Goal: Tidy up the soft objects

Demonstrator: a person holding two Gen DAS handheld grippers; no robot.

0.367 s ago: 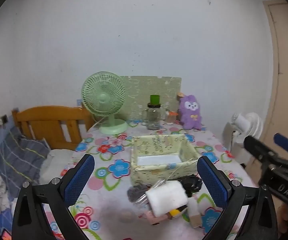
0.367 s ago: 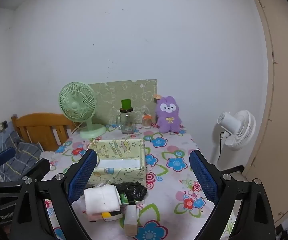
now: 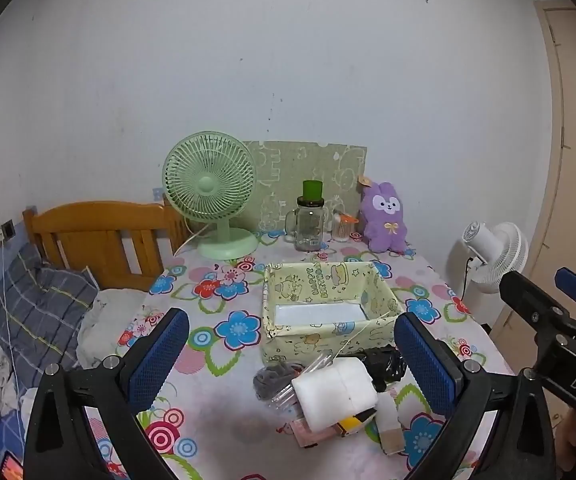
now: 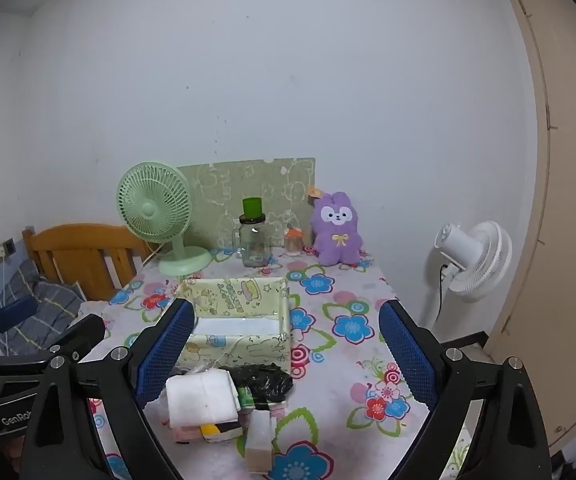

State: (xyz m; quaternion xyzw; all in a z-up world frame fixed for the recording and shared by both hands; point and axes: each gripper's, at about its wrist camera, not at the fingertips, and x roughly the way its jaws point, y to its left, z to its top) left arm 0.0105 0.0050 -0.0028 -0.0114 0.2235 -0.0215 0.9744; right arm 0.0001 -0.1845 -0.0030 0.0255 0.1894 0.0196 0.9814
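Observation:
A pale yellow-green fabric box (image 3: pixel 330 312) (image 4: pixel 239 320) stands open on the flowered tablecloth. In front of it lies a pile of small items: a white folded pad (image 3: pixel 334 394) (image 4: pixel 201 398), a black crumpled bag (image 3: pixel 382 360) (image 4: pixel 265 378), a grey cloth piece (image 3: pixel 269 378), a yellow-black item (image 3: pixel 354 422) (image 4: pixel 217 430) and a beige block (image 3: pixel 390 424) (image 4: pixel 259 438). A purple plush (image 3: pixel 384 218) (image 4: pixel 336 230) sits at the back. My left gripper (image 3: pixel 290 364) and right gripper (image 4: pixel 283 354) are both open and empty, above the pile.
A green desk fan (image 3: pixel 211 196) (image 4: pixel 157 212), a glass jar with green lid (image 3: pixel 310 220) (image 4: pixel 253 238) and a small orange-topped bottle (image 3: pixel 342 228) stand at the back. A wooden bed frame (image 3: pixel 99 236) is left; a white floor fan (image 4: pixel 474 260) is right.

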